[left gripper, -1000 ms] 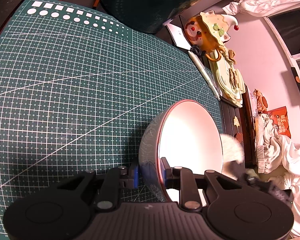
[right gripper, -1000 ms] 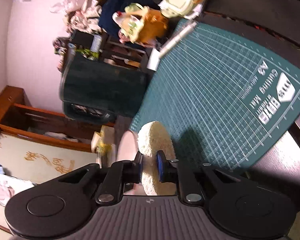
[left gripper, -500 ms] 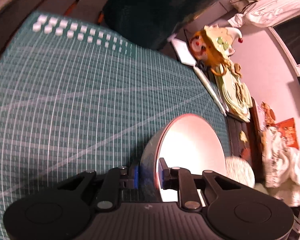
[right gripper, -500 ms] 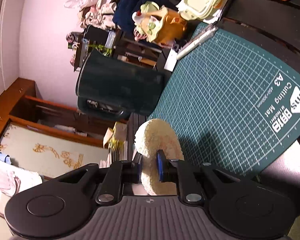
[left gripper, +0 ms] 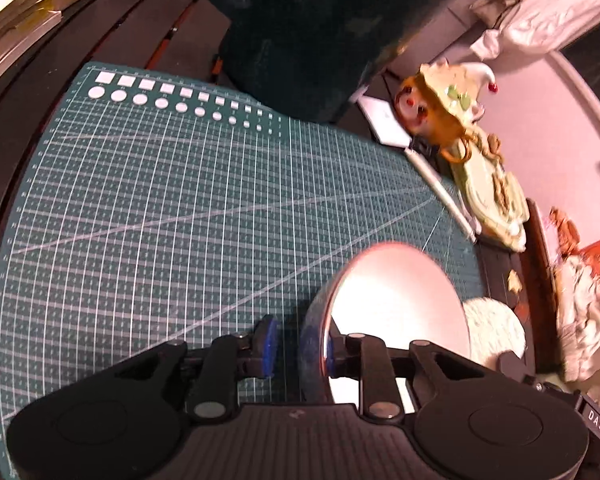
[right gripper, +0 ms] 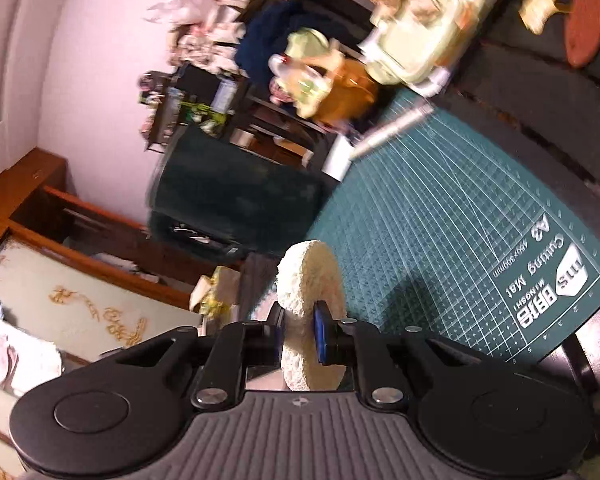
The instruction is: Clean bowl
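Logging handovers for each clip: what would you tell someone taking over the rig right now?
Left claw: its jaws have just been opening. The rim of the bowl is between them, and the outer pad stands off the wall. The bowl is tipped on edge over the green mat.
Right claw: shut on the round sponge, which is beside the bowl's far rim, not inside it.
Done: bowl tipped up, sponge gripped. The inside looks white, but glare hides any dirt.
Left: probably regrip the bowl, wipe its inside, then set both down.

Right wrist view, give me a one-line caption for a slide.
Right gripper clamps a round cream sponge on edge, green cutting mat beyond.
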`<action>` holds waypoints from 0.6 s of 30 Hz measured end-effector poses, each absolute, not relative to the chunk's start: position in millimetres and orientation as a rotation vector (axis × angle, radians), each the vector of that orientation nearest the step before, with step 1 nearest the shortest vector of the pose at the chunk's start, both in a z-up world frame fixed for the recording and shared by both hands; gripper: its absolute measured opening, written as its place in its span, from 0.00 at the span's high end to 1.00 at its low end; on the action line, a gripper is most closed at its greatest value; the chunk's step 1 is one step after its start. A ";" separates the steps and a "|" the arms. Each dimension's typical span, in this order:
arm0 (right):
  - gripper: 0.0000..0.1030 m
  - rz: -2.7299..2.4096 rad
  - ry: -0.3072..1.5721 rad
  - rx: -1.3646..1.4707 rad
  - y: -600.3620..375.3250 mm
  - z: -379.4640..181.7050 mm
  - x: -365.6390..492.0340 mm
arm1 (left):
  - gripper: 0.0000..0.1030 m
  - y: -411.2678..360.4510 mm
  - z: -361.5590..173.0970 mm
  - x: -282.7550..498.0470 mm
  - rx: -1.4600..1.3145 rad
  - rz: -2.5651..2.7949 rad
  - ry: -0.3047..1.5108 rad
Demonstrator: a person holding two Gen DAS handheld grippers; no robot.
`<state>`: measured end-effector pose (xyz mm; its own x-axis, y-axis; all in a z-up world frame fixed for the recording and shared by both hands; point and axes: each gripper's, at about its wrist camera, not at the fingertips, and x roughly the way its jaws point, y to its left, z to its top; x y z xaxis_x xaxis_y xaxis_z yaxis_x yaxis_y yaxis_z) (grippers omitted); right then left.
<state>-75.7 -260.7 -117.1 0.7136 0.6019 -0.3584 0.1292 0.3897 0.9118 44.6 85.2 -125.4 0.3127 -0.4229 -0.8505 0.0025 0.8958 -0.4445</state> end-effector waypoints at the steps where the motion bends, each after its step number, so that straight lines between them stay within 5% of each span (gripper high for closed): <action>1: 0.86 0.356 0.758 1.157 -256.7 -119.9 -75.3 | 0.79 85.0 -125.6 43.4 -0.404 -0.292 1.234; 18: 0.86 0.358 0.778 1.331 -249.9 -142.0 -87.5 | 0.79 85.6 -129.6 42.8 -0.458 -0.325 1.243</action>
